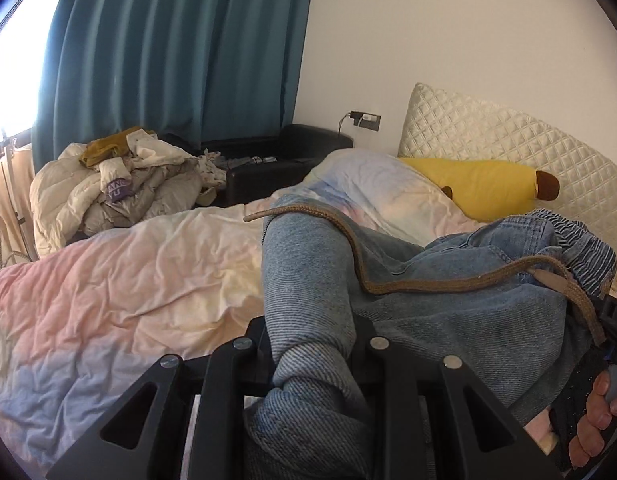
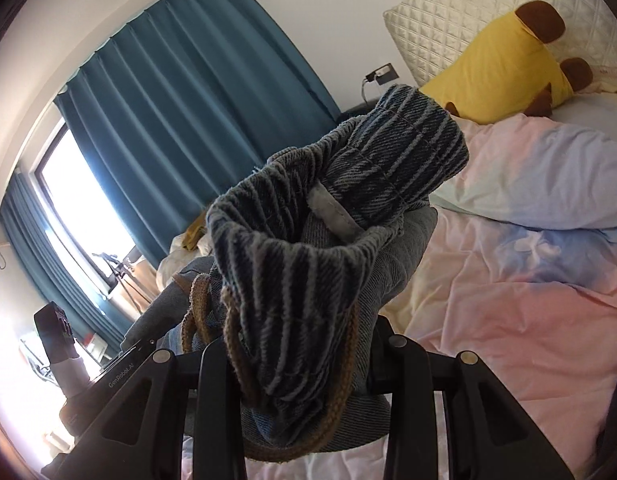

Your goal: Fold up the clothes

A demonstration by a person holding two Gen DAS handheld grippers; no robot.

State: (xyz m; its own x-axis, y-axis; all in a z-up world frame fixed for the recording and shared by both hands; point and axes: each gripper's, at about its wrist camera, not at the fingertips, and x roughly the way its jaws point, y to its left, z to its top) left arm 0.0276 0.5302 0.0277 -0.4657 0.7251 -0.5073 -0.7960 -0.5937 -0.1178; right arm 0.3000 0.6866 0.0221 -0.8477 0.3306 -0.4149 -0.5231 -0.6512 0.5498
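- Fingers (image 1: 264,356) of the left gripper (image 1: 312,354) are clamped on a bunched fold of the denim jeans (image 1: 448,312), likely a leg end.
- Right gripper (image 2: 302,354) pinches the gathered elastic waistband (image 2: 308,240) and brown drawstring (image 2: 336,420).
- Jeans hang between both grippers above the pastel duvet (image 1: 120,276), long axis running from left fingers toward right.
- "GenRobot.AI" reads on the left gripper's body in the right view.

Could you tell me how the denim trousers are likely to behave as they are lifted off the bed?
The denim trousers will probably sag: they drape limply between the left hand-held gripper and right hand-held gripper. The cloth looks thick, so likely heavyish. The brown drawstring lies loose and may dangle or snag.
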